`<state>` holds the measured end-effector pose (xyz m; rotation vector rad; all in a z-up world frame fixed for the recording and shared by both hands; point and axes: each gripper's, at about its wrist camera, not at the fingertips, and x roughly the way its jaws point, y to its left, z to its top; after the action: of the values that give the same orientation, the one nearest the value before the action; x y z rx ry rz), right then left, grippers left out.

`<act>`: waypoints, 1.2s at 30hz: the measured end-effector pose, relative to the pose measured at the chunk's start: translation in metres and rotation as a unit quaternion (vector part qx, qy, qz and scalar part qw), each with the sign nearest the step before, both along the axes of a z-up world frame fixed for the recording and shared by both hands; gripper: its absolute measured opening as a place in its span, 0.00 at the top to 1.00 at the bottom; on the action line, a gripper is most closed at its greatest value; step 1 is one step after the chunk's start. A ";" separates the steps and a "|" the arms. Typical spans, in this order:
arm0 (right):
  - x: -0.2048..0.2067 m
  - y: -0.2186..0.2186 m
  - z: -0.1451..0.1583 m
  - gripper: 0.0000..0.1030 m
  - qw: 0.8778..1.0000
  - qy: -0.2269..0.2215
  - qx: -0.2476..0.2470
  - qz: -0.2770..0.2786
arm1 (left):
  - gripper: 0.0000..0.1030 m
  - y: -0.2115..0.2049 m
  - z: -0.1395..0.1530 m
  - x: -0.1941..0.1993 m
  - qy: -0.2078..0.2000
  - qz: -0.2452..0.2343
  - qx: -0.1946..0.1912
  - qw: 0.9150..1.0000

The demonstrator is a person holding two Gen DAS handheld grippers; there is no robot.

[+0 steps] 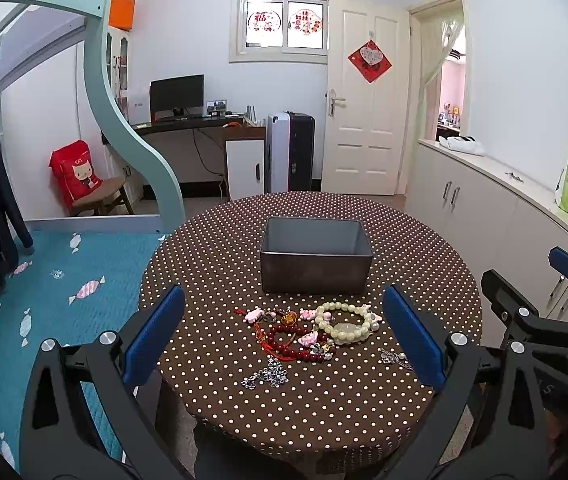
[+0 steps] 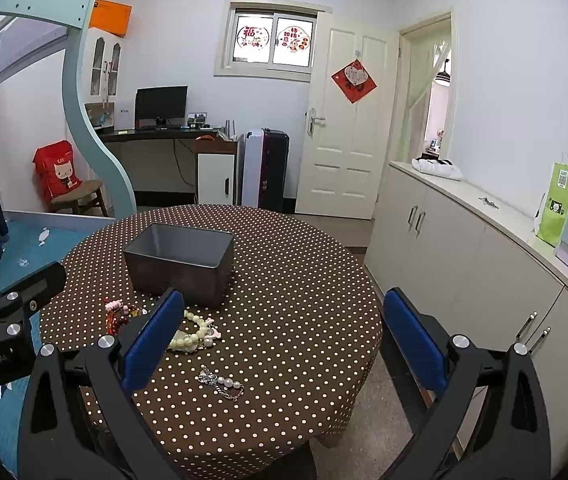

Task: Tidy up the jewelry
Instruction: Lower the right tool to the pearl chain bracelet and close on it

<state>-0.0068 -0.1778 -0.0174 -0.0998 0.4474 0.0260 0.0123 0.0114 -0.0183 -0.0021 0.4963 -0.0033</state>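
Note:
A pile of jewelry lies on the round polka-dot table (image 1: pixel 404 248): a pale green bead bracelet (image 1: pixel 342 322), a dark red bead bracelet (image 1: pixel 284 338) with pink charms, a silver chain (image 1: pixel 268 374) and a small pearl-and-silver piece (image 1: pixel 394 357). Behind the pile stands an empty dark grey box (image 1: pixel 316 254). My left gripper (image 1: pixel 284 340) hovers open above the pile, holding nothing. My right gripper (image 2: pixel 284 336) is open over the table's right half. The pearl-and-silver piece (image 2: pixel 220 383) lies between its fingers, and the green bracelet (image 2: pixel 192 332) is partly hidden by its left finger. The grey box (image 2: pixel 182 260) sits far left.
A low white cabinet (image 2: pixel 464 248) runs along the right wall close to the table's edge. A teal rug (image 1: pixel 56 292) covers the floor left of the table. A loft-bed frame (image 1: pixel 124 120), desk and closed door (image 1: pixel 364 120) stand farther back.

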 end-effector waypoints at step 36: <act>0.057 0.003 -0.117 0.12 0.973 0.207 0.014 0.098 | 0.16 0.039 -0.129 0.066 0.214 0.001 -0.011 0.977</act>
<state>0.0507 -0.1752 -0.1343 -0.1111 0.8521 0.2503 0.0787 0.0502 -0.1475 -0.0260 0.9273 -0.0069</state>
